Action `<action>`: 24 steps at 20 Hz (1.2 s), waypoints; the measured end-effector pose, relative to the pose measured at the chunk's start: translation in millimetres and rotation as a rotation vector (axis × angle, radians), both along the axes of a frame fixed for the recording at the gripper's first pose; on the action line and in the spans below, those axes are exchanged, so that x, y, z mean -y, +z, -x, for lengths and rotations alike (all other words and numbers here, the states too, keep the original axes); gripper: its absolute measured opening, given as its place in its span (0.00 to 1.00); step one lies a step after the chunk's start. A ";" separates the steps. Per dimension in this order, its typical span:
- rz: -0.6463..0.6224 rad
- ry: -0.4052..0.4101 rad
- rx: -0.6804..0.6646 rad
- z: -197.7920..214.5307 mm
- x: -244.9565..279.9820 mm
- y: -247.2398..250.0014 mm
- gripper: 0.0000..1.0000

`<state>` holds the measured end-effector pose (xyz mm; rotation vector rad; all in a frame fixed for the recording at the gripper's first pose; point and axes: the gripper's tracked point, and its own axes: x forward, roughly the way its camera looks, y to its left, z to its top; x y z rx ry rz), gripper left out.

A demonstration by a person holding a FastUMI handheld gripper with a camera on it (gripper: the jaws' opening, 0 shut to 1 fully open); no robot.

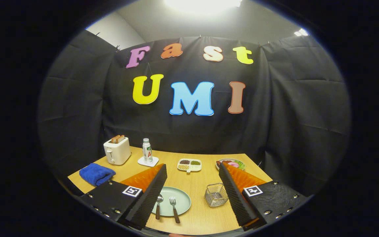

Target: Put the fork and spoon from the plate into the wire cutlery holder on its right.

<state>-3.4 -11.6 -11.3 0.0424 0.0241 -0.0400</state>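
Hand-held gripper (192,197): fingers spread wide apart, holding nothing, hovering above the plate and short of contact with anything.
Plate (181,197): pale green, round, flat on the wooden surface (199,182); the landmark for all entries below.
Spoon (158,205): lies on the plate's left part, partly hidden behind the left finger; bowl toward the plate's far side, dark handle running back over the near rim.
Fork (174,209): just right of the spoon, apart from it; tines on the plate's middle, dark handle extending past the near rim. Long axes of both run roughly near-to-far, nearly parallel.
Wire cutlery holder (216,195): right of the plate, close by, upright and open-topped.
Handling (judgement): both pieces look stiff, light and slender, with smooth metal heads likely to slip; the handle ends overhanging the near rim seem the best hold, pinched across the narrow width.
Background: toaster (117,150), bottle (147,150), blue cloth (96,173), divided dish (189,165) and food plate (231,163), all beyond the plate.
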 end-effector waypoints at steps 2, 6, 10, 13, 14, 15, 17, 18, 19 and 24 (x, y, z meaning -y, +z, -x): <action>0.003 -0.005 -0.002 0.2 2.6 -2.0 0.97; 0.027 0.030 -0.056 -3.5 -5.2 -22.9 0.97; 0.033 0.066 -0.116 -7.4 -13.6 -43.1 0.97; 0.041 0.097 -0.189 -8.4 -22.3 -67.9 0.97; 0.038 0.104 -0.217 -8.1 -23.7 -75.3 0.97; 0.036 0.114 -0.239 -8.4 -26.6 -79.7 0.97; 0.046 0.130 -0.274 -9.8 -30.4 -90.9 0.97; 0.052 0.139 -0.297 -10.5 -32.3 -98.7 0.97; 0.062 0.146 -0.326 -10.9 -34.2 -108.2 0.97; 0.105 0.186 -0.494 -11.4 -39.6 -160.5 0.97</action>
